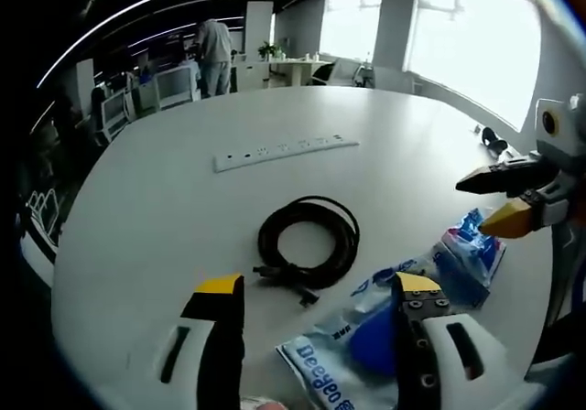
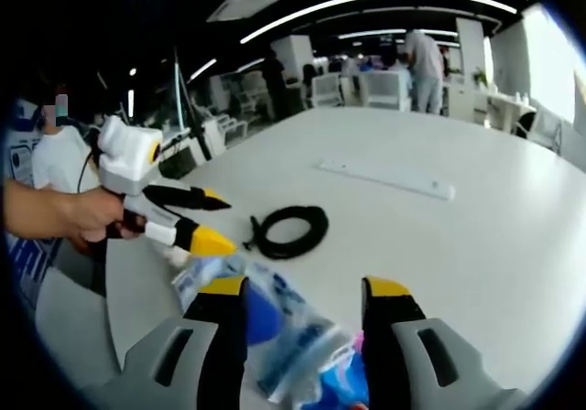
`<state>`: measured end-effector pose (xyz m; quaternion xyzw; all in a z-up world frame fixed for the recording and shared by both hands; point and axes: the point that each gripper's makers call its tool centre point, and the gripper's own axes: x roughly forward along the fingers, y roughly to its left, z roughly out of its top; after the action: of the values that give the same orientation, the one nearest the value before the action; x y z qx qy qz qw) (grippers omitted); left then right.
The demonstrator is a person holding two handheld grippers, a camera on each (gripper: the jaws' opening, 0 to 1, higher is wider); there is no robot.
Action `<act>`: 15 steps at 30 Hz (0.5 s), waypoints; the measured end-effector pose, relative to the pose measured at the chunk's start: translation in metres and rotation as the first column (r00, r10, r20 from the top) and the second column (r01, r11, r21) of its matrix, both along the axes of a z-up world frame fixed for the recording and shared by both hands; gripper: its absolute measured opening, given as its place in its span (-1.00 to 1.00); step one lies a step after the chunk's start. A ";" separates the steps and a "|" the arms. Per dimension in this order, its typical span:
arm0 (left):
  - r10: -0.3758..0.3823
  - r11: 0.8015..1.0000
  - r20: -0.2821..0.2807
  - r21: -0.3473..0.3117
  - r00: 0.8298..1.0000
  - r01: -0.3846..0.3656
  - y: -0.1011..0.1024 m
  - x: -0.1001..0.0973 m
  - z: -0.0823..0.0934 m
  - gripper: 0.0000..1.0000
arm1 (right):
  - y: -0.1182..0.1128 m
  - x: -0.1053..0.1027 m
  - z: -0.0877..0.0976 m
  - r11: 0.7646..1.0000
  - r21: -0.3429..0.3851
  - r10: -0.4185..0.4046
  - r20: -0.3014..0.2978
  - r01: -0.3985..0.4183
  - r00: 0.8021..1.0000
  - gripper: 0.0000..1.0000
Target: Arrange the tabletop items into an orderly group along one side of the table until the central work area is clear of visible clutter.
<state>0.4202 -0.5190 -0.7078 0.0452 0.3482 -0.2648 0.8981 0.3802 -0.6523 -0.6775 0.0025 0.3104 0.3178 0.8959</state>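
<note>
Jaws apart: one cable coil, two grippers.

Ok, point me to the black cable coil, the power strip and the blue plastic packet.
cable coil (image 1: 309,239), left gripper view, on the looped black ring.
power strip (image 1: 286,151), left gripper view, on the middle of its long white body.
plastic packet (image 2: 279,323), right gripper view, on the clear wrap between the jaws.
</note>
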 end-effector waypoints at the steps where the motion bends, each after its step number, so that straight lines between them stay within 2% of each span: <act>1: 0.000 1.000 -0.002 -0.004 1.000 0.000 0.000 0.001 0.000 0.22 | 0.001 0.001 0.000 1.000 -0.002 0.002 0.002 -0.002 1.000 -0.08; 15: 0.004 1.000 -0.010 0.003 1.000 -0.004 0.003 0.011 -0.003 0.12 | 0.011 0.011 -0.006 1.000 0.000 0.004 -0.009 -0.004 1.000 -0.11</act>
<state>0.4312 -0.5163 -0.7113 0.0445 0.3532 -0.2629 0.8968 0.3916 -0.6417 -0.6836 0.0032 0.3144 0.3197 0.8938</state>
